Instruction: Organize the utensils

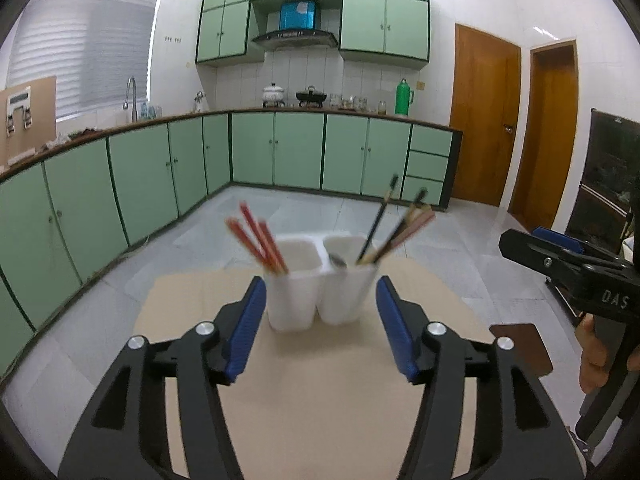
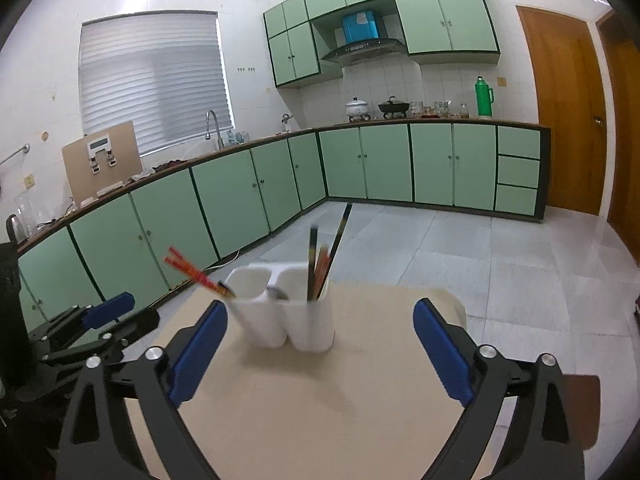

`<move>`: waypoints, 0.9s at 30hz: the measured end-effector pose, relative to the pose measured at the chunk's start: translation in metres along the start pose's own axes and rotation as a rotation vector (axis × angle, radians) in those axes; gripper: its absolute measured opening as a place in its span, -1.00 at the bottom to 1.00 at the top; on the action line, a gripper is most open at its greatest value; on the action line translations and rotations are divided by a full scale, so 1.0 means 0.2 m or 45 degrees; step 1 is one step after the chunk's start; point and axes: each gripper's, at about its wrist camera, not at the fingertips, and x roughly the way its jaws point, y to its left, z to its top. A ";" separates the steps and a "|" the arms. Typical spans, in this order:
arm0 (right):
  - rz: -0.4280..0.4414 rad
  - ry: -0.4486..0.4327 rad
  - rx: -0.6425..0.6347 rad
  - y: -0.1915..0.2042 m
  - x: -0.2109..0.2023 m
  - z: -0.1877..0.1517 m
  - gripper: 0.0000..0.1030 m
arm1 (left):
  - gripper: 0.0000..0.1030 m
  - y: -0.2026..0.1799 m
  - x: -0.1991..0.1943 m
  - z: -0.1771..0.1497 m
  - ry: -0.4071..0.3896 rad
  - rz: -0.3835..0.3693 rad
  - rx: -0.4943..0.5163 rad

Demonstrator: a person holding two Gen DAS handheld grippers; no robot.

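On the beige table [image 1: 320, 420] in a green kitchen, the left gripper [image 1: 320, 324], open and empty, has the white holder [image 1: 320, 292] of upright chopsticks at 12 o'clock, while the right gripper [image 2: 320, 354], open wide, sees it at 11 o'clock.

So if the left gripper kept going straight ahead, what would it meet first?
Probably the white utensil holder, centred between its open fingers on the table; nothing lies before it, though depth is unclear.

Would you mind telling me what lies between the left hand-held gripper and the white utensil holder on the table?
Nothing: in the left wrist view only bare tan tabletop separates the open left hand-held gripper from the white utensil holder.
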 end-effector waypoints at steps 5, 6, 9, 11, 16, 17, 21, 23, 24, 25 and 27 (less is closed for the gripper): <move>0.012 0.040 -0.003 0.04 -0.05 -0.11 0.88 | 0.27 0.00 -0.04 -0.14 0.057 -0.016 -0.017; 0.014 0.050 0.002 0.05 -0.06 -0.14 0.88 | 0.32 0.01 -0.05 -0.17 0.067 -0.011 -0.026; 0.016 0.078 -0.002 0.06 -0.09 -0.20 0.88 | 0.38 0.03 -0.08 -0.23 0.083 -0.004 -0.044; 0.001 0.086 -0.023 0.07 -0.10 -0.24 0.88 | 0.44 0.04 -0.10 -0.26 0.096 0.011 -0.052; 0.011 0.096 -0.049 0.12 -0.14 -0.28 0.88 | 0.55 0.05 -0.17 -0.27 0.085 0.033 -0.060; 0.015 0.093 -0.047 0.13 -0.15 -0.28 0.88 | 0.57 0.05 -0.18 -0.27 0.076 0.035 -0.064; 0.024 0.069 -0.058 0.16 -0.17 -0.25 0.88 | 0.62 0.04 -0.24 -0.24 0.031 0.054 -0.050; 0.027 0.055 -0.069 0.17 -0.19 -0.25 0.88 | 0.62 0.04 -0.27 -0.24 0.018 0.055 -0.044; 0.031 0.050 -0.073 0.17 -0.20 -0.24 0.88 | 0.63 0.04 -0.28 -0.23 0.011 0.056 -0.043; 0.036 0.042 -0.077 0.18 -0.20 -0.23 0.88 | 0.64 0.04 -0.29 -0.22 0.001 0.059 -0.043; 0.039 0.031 -0.088 0.20 -0.21 -0.22 0.88 | 0.67 0.03 -0.31 -0.21 -0.012 0.062 -0.042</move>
